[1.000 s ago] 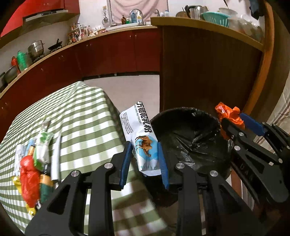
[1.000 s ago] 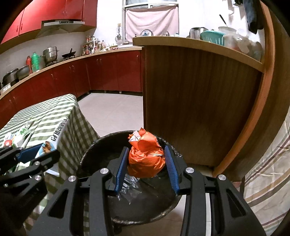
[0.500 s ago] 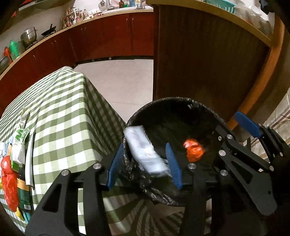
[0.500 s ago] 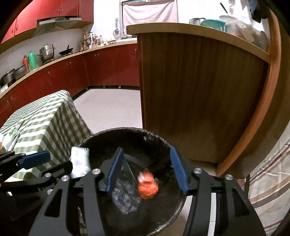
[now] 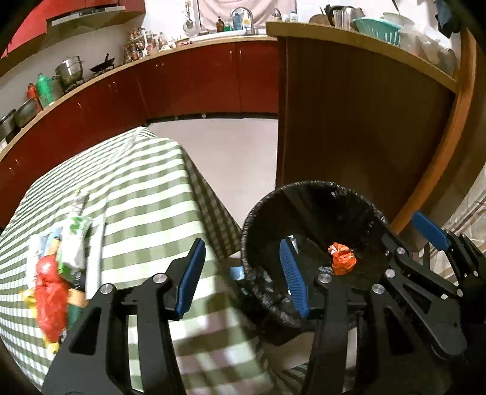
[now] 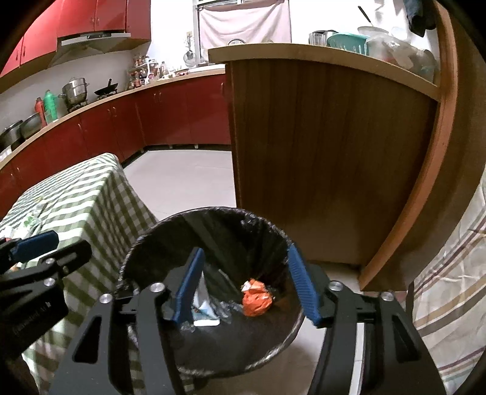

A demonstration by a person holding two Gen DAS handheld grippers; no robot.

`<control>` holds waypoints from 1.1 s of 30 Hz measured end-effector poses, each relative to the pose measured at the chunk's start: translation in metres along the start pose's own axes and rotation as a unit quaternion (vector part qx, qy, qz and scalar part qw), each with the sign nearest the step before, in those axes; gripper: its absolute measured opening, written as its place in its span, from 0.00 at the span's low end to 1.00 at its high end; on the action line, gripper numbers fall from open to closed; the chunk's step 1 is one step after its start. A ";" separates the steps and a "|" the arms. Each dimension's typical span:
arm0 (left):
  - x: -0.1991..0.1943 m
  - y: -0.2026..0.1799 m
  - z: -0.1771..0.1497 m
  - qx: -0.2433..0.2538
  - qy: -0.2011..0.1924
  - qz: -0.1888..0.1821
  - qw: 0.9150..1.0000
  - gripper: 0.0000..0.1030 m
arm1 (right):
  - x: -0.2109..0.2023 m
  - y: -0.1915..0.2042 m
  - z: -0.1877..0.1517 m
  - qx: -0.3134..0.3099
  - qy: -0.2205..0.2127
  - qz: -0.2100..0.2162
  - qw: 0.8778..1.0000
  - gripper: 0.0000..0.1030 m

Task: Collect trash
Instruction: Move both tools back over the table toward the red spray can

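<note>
- Trash bin (image 6: 209,291): lower centre of right wrist view, before wooden counter (image 6: 328,158).
- Crumpled bag (image 6: 256,299) and wrapper (image 6: 203,307): in bin.
- Table (image 5: 145,194): left of bin; litter pile (image 5: 57,267) on it.

Stood in a kitchen with a pale tiled floor (image 6: 182,182). Ran a curved row of dark red base cabinets (image 6: 170,115) under a light wooden worktop, with red wall cupboards (image 6: 91,18) and a grey range hood (image 6: 94,41) above. Carried a steel pot (image 6: 75,88) at the worktop's left end. Rose a tall curved wooden counter (image 6: 328,152) on the right. Hung a white cloth (image 6: 243,24) over the window.
</note>
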State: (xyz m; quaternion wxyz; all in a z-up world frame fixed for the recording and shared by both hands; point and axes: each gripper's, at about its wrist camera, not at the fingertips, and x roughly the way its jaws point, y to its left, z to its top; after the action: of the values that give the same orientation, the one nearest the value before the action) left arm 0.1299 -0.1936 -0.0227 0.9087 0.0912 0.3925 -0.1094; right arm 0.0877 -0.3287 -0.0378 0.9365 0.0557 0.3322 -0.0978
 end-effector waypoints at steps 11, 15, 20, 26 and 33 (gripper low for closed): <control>-0.061 0.063 -0.035 -0.016 -0.022 0.036 0.999 0.56 | -0.044 0.045 -0.012 -0.017 -0.016 0.012 1.000 0.75; -0.081 0.094 -0.052 -0.027 -0.027 0.063 0.997 0.58 | -0.058 0.069 -0.016 -0.038 -0.022 0.022 0.999 0.75; -0.100 0.137 -0.075 -0.054 -0.026 0.092 0.994 0.61 | -0.075 0.100 -0.024 -0.063 -0.027 0.042 0.997 0.75; -0.115 0.171 -0.104 -0.081 -0.018 0.105 0.991 0.61 | -0.086 0.132 -0.036 -0.092 -0.025 0.056 0.994 0.75; -0.118 0.179 -0.135 -0.074 -0.001 0.096 0.993 0.62 | -0.097 0.148 -0.052 -0.111 -0.022 0.057 0.992 0.75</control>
State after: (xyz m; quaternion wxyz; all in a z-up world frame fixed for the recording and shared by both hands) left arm 0.0059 0.0269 -0.0126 0.9196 0.0606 0.3880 0.0075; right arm 0.0152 -0.1616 -0.0107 0.9481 -0.0320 0.3164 -0.0078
